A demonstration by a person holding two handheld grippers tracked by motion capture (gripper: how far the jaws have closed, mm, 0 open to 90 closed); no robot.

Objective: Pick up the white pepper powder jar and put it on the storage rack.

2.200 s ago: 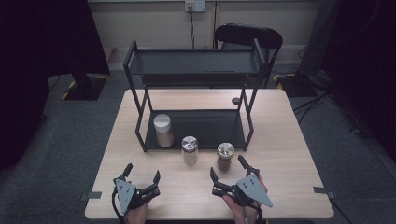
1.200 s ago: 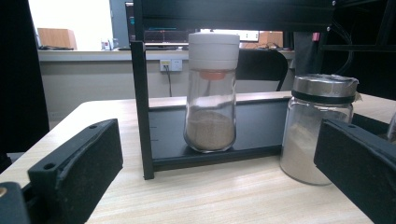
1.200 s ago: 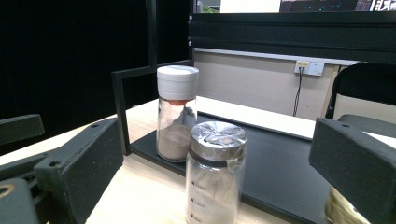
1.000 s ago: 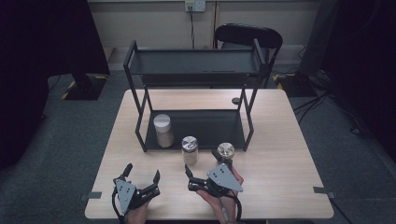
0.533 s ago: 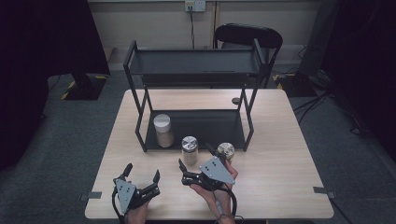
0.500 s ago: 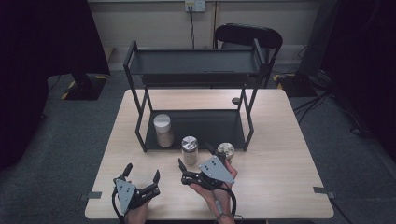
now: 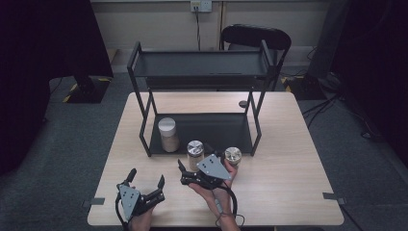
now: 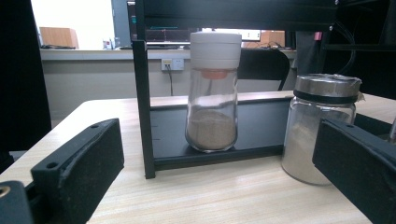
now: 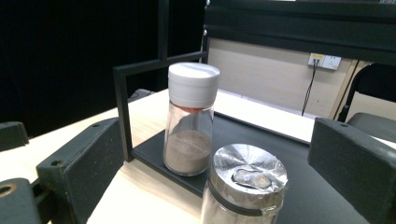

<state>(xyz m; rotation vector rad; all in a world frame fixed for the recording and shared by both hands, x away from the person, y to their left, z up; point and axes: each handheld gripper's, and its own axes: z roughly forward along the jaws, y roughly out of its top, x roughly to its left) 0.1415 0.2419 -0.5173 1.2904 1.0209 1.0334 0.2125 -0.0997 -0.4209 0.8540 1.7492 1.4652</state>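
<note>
Since the earliest picture the right claw [image 7: 188, 174] has swung in from the right part of the surface's near edge toward the middle, and it now sits just in front of the silver-lidded jar [image 7: 195, 152]. The left claw [image 7: 145, 183] has kept its place near the near-left corner of the surface [image 7: 298, 168].

In the high view the right claw is spread, its black jaws pointing left and away from the person, with the grey plate [image 7: 213, 167] on top tilted toward the jar. In the right gripper view the jar [image 9: 246, 186] stands upright, close in and low between the two spread jaws, which are not touching it; its shiny metal lid shows a dented centre. The left claw is spread too, empty, its jaws aimed at the far edge.

The silver-lidded jar stands on the bare wood just in front of the black rack's [image 7: 199, 72] lower tray, roughly midway along the near half of the surface. In the left gripper view it [image 8: 317, 126] holds a pale powder and stands partly behind the right-hand jaw. A second silver-lidded jar [image 7: 233, 156] stands just to its right, beside the right hand [image 7: 219, 192]. A taller white-capped jar [image 7: 168, 134] with brownish powder stands upright on the left end of the lower tray, near the rack's front left post.
</note>
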